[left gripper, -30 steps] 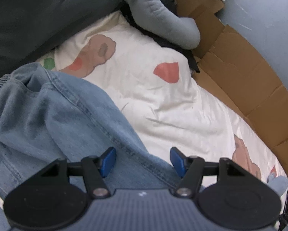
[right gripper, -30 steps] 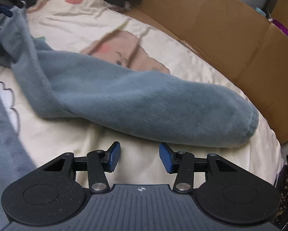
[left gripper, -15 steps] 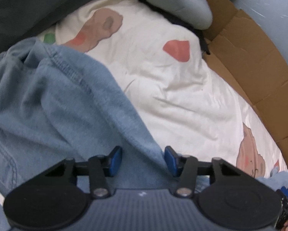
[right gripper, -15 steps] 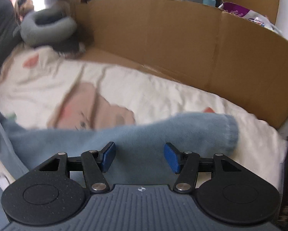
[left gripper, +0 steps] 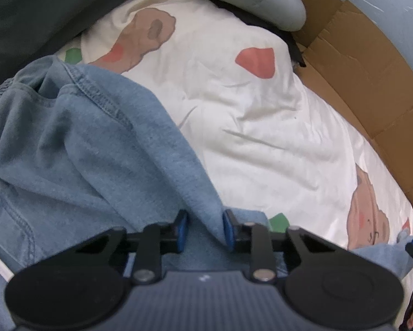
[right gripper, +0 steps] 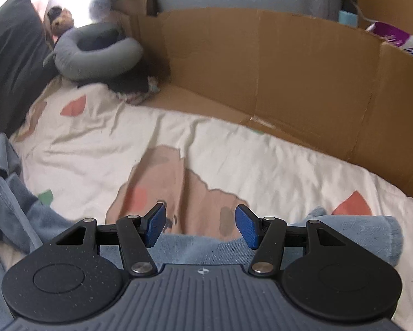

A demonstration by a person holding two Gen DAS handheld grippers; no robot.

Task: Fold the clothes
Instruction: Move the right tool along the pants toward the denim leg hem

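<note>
My left gripper (left gripper: 203, 230) has narrowed its jaws onto a ridge of the denim garment (left gripper: 96, 143) bunched on the bed (left gripper: 261, 138). My right gripper (right gripper: 200, 226) (jaws wide, empty) has moved over the pant leg (right gripper: 344, 234), so I judge a fold is under way.

**Right gripper open above a blue trouser leg**

The right gripper (right gripper: 200, 226) hovers with its blue pads spread wide, nothing between them. Just below lies a light blue garment (right gripper: 352, 237), its hem end toward the right, spread over a cream bedsheet (right gripper: 234, 154) printed with bears (pink cheeks, orange patches). A cardboard wall (right gripper: 275, 63) borders the bed's far side. A grey neck pillow (right gripper: 96, 55) sits in the corner.
</note>
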